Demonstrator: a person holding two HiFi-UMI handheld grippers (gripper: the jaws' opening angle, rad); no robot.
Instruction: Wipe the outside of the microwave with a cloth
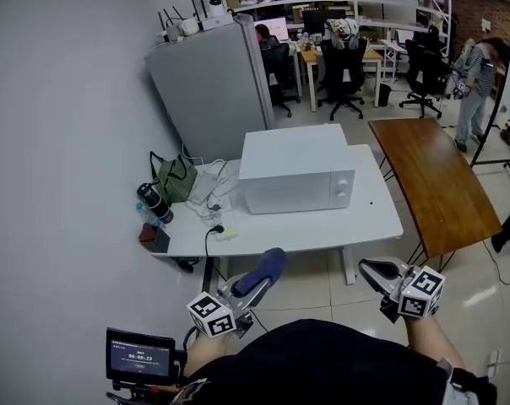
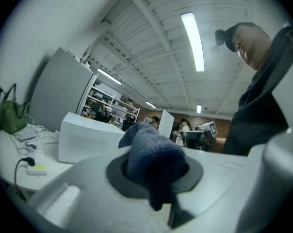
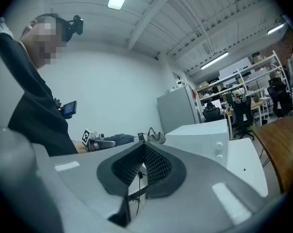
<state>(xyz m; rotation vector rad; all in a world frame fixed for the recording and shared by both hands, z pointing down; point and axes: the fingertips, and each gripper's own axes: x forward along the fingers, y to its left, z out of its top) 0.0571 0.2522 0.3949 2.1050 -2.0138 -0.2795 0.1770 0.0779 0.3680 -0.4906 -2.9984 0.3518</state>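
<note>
The white microwave [image 1: 293, 163] stands on a white table [image 1: 369, 219], its door and two knobs facing me. My left gripper [image 1: 263, 277] hovers in front of the table's near edge, below the microwave, shut on a dark blue cloth [image 1: 270, 267]. In the left gripper view the cloth [image 2: 151, 154] bulges from between the jaws, with the microwave [image 2: 86, 140] ahead to the left. My right gripper [image 1: 371, 270] is held to the right at about the same height, apart from the table. Its ribbed pads [image 3: 156, 164] meet at the tip with nothing between them; the microwave [image 3: 204, 135] lies ahead.
A green bag [image 1: 177, 178], a black bottle [image 1: 154, 202], cables and a power strip [image 1: 225, 233] lie on the table's left part. A grey cabinet [image 1: 208, 87] stands behind and a brown wooden table [image 1: 432, 175] to the right. Office chairs and a person [image 1: 474, 83] are farther back.
</note>
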